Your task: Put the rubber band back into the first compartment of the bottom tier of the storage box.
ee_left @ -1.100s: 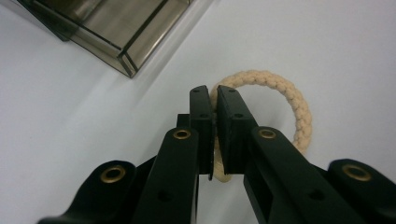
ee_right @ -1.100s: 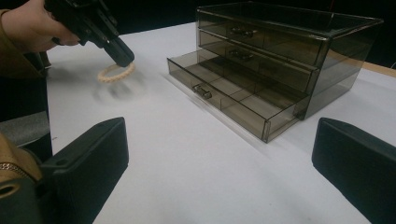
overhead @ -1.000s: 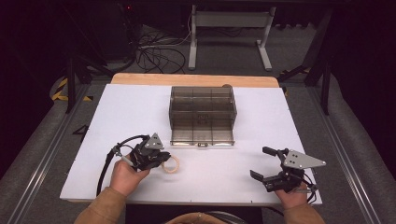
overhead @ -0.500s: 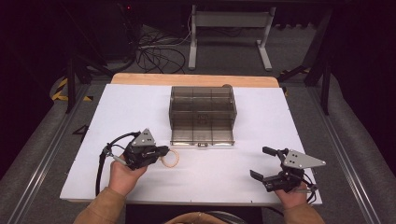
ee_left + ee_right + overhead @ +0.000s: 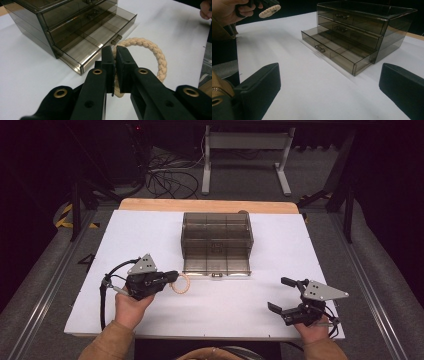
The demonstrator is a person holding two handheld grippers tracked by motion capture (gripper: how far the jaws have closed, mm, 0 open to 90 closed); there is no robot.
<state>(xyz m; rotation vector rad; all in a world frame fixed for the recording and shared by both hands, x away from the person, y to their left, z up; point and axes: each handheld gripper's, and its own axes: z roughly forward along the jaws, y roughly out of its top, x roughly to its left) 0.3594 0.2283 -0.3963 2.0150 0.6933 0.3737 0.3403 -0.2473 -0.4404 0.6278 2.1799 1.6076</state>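
Braided cream rope ring (image 5: pixel 152 51) sat clamped between the jaws of the left hand-held gripper (image 5: pixel 113 62), just in front of the smoky plastic drawer box (image 5: pixel 217 240), whose bottom drawer (image 5: pixel 332 50) stood pulled out. Over the white tabletop (image 5: pixel 150 230), the right hand-held gripper (image 5: pixel 285 296) held its jaws wide apart, empty.

We wear tan sleeves (image 5: pixel 112 340). Our left tongs (image 5: pixel 115 60) are black, with brass-ringed holes along the arms. Each of the tongs carries a grey three-cornered plate with small screws; a black cable (image 5: pixel 103 295) loops from the left one. The right tongs (image 5: pixel 282 295) are black too.
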